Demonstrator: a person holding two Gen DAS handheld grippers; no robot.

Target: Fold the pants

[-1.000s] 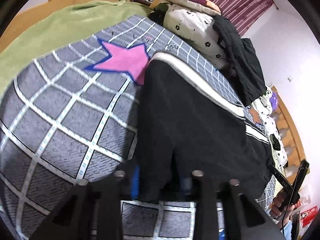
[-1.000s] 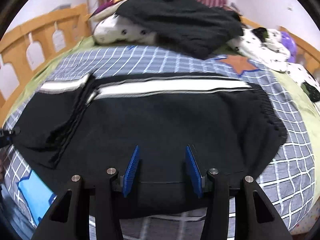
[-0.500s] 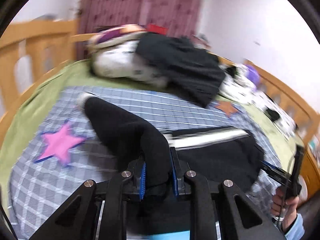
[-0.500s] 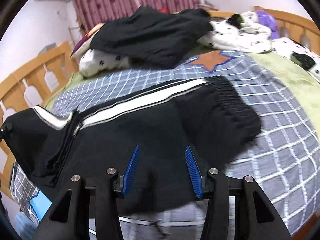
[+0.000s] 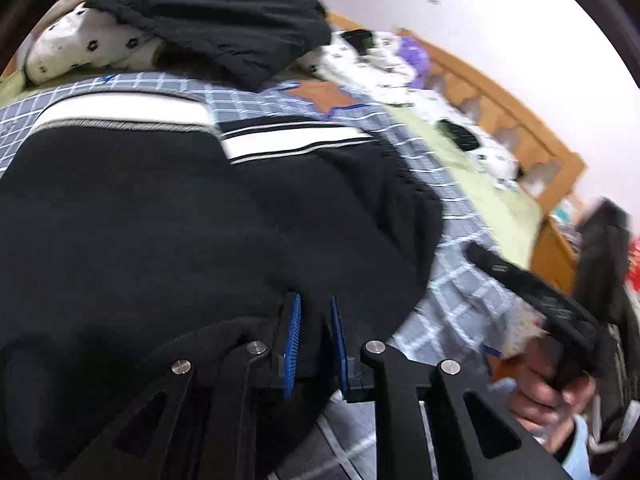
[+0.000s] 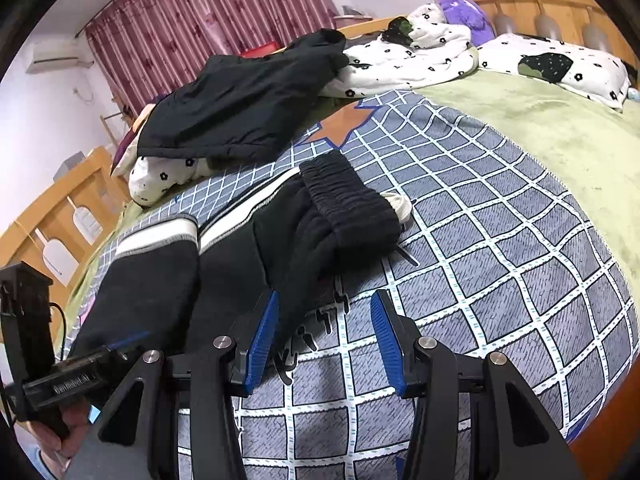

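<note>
1. On the bed [image 6: 500, 208], your pants [image 6: 240, 264] lie with the legs brought toward the waistband.
2. Left tool [image 5: 314, 344] pinches the fabric; right tool [image 6: 324, 340] is spread, empty.
3. Left to do, likely: release, smooth, fold once more.

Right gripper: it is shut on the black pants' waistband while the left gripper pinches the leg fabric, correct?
Not quite. The right wrist view shows the right gripper open, with only the checked blanket between its jaws; the waistband lies beyond it, ungripped. The left gripper does pinch the black pants.
</note>
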